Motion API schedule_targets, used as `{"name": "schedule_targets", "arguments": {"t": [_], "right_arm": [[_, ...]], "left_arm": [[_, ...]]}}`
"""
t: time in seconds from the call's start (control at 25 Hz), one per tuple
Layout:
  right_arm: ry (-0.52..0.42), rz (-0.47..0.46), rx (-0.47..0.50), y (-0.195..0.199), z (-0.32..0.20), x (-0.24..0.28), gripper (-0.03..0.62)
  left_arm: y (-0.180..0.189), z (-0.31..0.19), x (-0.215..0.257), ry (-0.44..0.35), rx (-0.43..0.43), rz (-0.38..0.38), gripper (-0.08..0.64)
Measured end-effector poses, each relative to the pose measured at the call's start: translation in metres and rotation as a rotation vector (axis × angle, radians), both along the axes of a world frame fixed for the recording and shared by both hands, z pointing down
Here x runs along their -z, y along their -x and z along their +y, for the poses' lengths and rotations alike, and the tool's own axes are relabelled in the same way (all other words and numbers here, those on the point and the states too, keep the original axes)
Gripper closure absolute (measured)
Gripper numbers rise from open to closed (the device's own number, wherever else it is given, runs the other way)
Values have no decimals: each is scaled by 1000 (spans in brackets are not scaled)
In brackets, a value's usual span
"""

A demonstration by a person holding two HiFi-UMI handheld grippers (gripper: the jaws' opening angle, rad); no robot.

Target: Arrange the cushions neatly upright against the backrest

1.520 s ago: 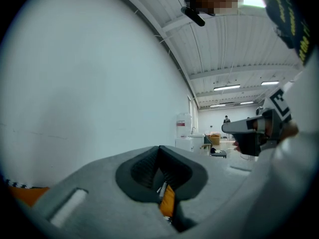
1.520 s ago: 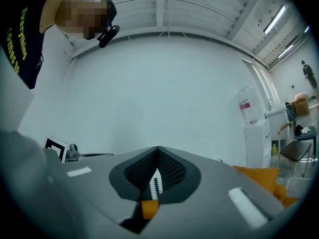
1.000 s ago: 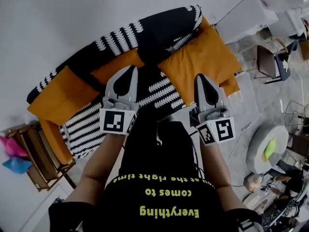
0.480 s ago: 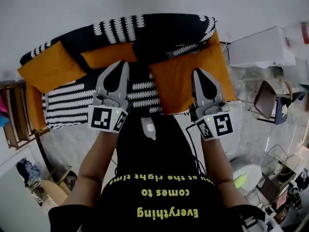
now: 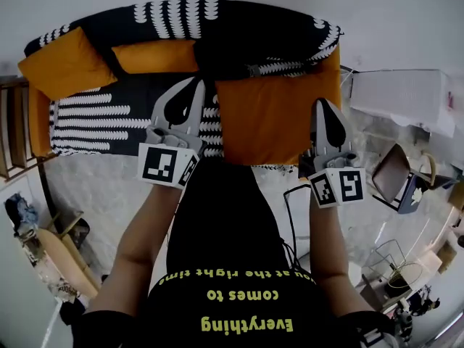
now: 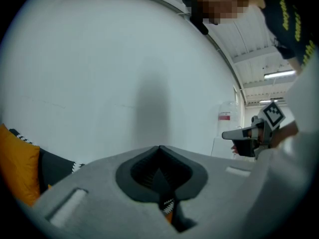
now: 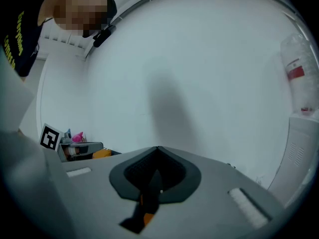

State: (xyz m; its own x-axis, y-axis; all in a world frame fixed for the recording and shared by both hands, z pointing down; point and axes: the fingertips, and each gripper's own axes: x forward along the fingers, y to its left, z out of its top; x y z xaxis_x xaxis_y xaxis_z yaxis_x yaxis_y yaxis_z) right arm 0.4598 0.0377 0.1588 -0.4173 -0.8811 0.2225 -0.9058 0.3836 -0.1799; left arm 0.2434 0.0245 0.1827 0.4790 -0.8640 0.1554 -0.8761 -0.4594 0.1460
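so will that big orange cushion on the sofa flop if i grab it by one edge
Probably: the big orange cushion looks soft and plump with rounded edges, so it would likely sag from a pinched edge. Its broad flat shape should lean steadily on the backrest.

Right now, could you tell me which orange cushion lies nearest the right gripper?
The big orange cushion on the right; the middle cushion and left cushion sit farther away.

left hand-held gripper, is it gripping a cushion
No, the left hand-held gripper has its jaws shut together with nothing between them.
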Motion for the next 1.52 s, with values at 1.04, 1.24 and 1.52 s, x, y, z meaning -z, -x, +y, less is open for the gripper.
{"name": "schedule_targets", "arguments": {"t": [1.04, 1.24, 1.52], "right_arm": [[370, 236, -125, -160, -25, -233, 318], [505, 403, -127, -179, -13, -296, 168], [582, 533, -144, -183, -5, -341, 165]], "left_arm": [[-79, 26, -371, 758, -133, 75, 252], [-76, 56, -435, 918, -106, 31, 52], [-83, 67, -479, 1073, -92, 66, 35]]}}
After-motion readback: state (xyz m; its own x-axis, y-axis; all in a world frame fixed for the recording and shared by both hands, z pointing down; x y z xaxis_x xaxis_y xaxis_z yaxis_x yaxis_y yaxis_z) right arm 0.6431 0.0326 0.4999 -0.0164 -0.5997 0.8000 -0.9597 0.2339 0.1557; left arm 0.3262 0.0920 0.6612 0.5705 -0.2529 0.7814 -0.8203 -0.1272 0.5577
